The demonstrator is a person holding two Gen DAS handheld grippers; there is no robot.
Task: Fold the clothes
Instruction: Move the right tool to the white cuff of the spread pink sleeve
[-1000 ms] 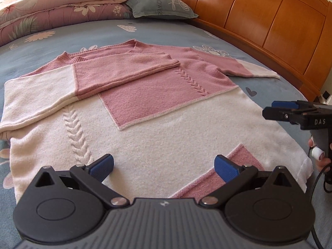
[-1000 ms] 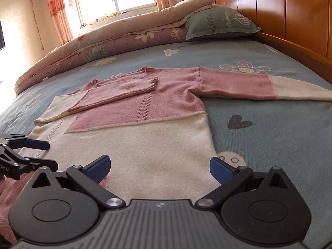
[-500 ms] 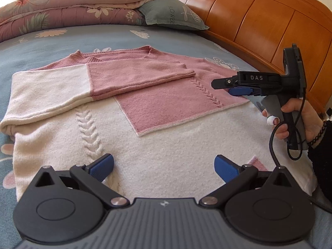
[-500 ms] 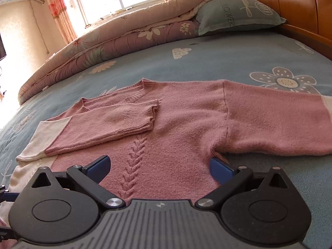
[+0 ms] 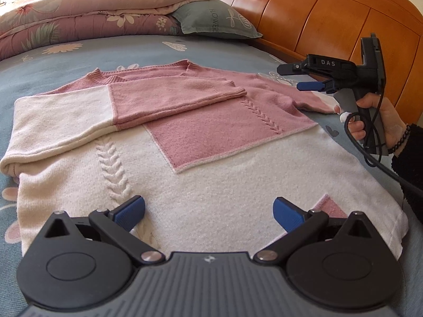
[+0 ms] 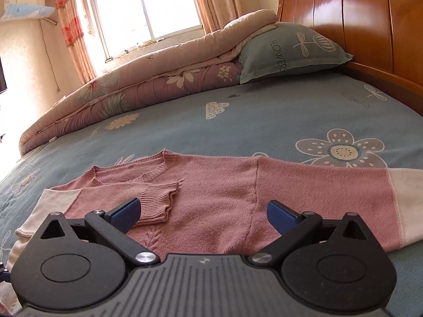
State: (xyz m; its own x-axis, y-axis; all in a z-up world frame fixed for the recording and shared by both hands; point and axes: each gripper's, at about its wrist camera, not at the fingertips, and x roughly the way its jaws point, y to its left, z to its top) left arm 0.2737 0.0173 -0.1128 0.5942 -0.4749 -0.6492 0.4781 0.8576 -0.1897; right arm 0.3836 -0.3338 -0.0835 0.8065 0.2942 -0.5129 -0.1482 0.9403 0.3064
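Observation:
A pink and cream knitted sweater (image 5: 211, 142) lies flat on the bed, one sleeve (image 5: 148, 103) folded across its chest. The other sleeve (image 6: 330, 192) stretches out to the right toward the headboard. My left gripper (image 5: 208, 212) hovers open over the cream hem, holding nothing. My right gripper (image 6: 202, 210) is open above the pink chest, near the right armpit seam. Seen from the left wrist, the right gripper (image 5: 293, 78) floats above that outstretched sleeve, held in a hand (image 5: 380, 121).
A blue flowered bedsheet (image 6: 264, 121) covers the bed. A rolled quilt (image 6: 148, 84) and a green pillow (image 6: 290, 50) lie at the far side. The wooden headboard (image 5: 330, 26) runs along the right. A window with curtains (image 6: 148, 5) is behind.
My right gripper moved forward from the hem up over the chest toward the outstretched sleeve. The left gripper has drawn slightly closer over the hem. Both stayed open.

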